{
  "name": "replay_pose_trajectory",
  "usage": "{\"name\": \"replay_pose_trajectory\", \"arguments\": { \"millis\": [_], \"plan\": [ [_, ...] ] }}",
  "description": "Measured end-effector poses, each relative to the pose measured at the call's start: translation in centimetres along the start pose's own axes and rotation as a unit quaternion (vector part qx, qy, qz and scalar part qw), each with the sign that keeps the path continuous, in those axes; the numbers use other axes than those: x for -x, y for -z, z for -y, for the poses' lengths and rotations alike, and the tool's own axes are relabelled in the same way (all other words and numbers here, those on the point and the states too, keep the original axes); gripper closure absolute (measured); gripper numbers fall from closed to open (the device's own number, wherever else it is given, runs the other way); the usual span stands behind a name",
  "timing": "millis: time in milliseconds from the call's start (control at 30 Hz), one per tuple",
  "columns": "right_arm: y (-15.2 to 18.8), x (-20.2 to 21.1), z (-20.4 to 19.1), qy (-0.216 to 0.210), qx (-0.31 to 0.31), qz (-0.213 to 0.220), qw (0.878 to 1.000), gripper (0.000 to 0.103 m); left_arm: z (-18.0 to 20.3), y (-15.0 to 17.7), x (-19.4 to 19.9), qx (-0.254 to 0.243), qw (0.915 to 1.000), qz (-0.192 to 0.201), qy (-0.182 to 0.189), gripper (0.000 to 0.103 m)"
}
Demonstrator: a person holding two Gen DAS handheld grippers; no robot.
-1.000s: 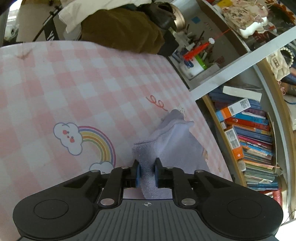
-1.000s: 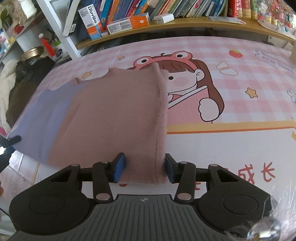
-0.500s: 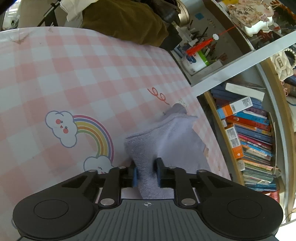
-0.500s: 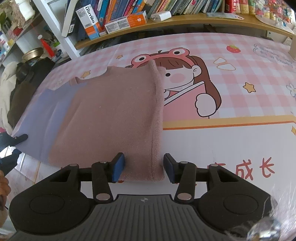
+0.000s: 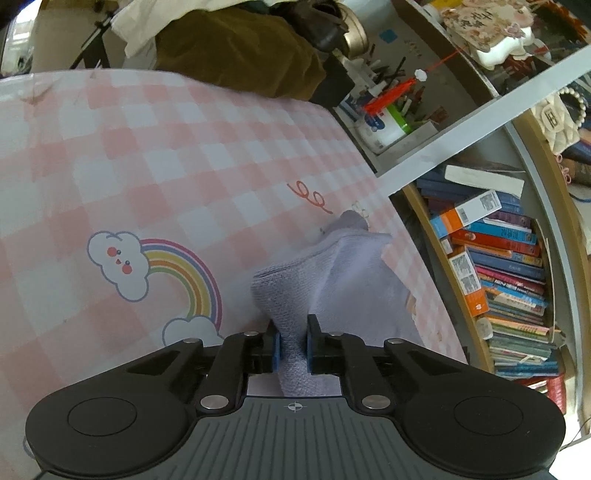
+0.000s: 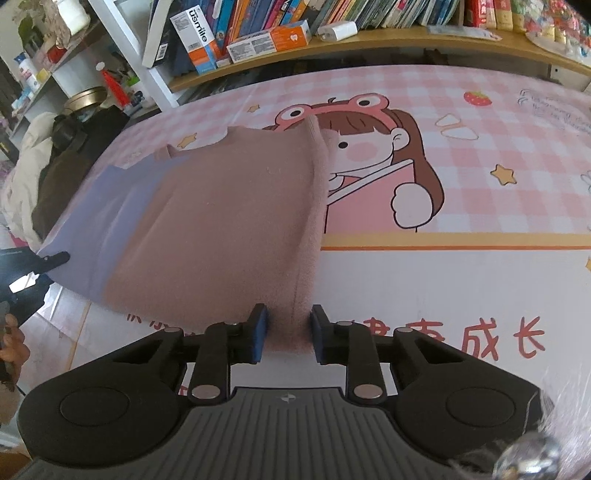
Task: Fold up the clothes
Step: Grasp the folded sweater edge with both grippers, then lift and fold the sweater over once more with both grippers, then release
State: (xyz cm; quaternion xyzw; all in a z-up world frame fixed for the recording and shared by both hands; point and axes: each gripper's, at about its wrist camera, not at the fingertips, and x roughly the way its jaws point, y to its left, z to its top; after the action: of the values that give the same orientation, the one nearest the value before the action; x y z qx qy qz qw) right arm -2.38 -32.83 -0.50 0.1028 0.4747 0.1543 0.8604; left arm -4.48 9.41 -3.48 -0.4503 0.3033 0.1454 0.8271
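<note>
A fleece garment lies on the pink checked tablecloth (image 6: 480, 177), its larger part dusty pink (image 6: 229, 221) and its left part lavender (image 6: 107, 218). My right gripper (image 6: 288, 332) is at the near hem by the folded right edge. Its jaws are closing and the blue pads press a bunched bit of pink fleece. In the left wrist view, my left gripper (image 5: 291, 347) pinches a ridge of the lavender fabric (image 5: 343, 280) near the table's edge. Its jaws are still closing tighter on the fabric. The cloth rises slightly from the pads.
Bookshelves (image 5: 498, 258) run close along the table's far side, also seen as a shelf of books (image 6: 258, 33). A heap of olive and cream clothes (image 5: 236, 48) sits past the table's end. A hand (image 6: 11, 350) shows at the left edge.
The right jaws have closed in from either side of the pink hem onto it. The left jaws have narrowed a little on the lavender fabric, which bunches higher.
</note>
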Motion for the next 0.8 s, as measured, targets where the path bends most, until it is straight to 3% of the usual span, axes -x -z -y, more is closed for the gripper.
{"name": "replay_pose_trajectory", "arguments": {
  "millis": [267,533,800],
  "plan": [
    [0.2,0.3,-1.0,-0.001,0.087,-0.001,0.996,0.08,2.1,0.2,1.4,-0.024,0.9994,0.025,0.007,0.093],
    [-0.1,0.2,0.3,-0.033,0.094,-0.006,0.995,0.08,6.4,1.1,3.3,-0.072,0.9959,0.045,0.033,0.094],
    [-0.3,0.0,1.2,-0.066,0.101,-0.006,0.993,0.08,12.2,3.4,5.1,-0.143,0.9871,0.055,0.046,0.094]
  ]
}}
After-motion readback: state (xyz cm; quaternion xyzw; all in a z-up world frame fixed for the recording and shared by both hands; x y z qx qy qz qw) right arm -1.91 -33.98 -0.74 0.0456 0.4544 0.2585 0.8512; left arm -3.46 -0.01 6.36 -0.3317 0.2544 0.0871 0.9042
